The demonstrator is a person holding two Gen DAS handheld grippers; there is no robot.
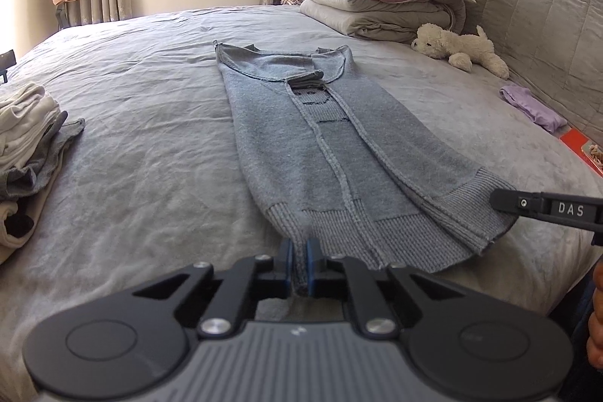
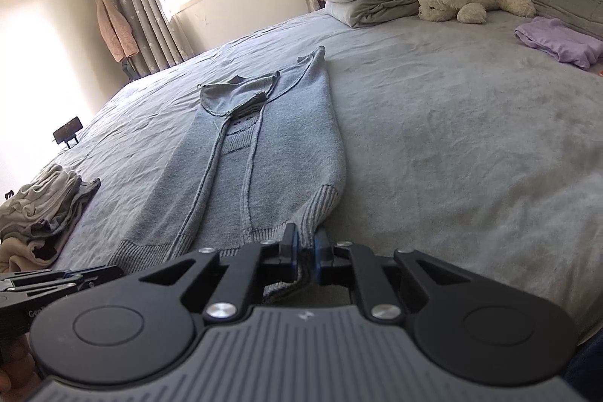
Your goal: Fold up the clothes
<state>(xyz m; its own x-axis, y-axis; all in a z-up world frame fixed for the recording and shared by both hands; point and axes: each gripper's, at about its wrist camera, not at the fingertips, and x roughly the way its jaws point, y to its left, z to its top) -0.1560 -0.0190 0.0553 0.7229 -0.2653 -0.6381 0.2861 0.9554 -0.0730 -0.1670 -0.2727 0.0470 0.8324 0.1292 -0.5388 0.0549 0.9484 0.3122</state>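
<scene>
Both grippers, left (image 1: 300, 266) and right (image 2: 306, 253), were clamped on the sweater's (image 1: 320, 153) hem (ribbed) at 6 o'clock on the bed (image 1: 150, 145).

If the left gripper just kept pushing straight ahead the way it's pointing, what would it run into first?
The left gripper is already shut on the ribbed hem of the grey sweater. Going straight on and downward, it would likely plough into that sweater and the bed beneath; the exact depth is hard to judge.
</scene>
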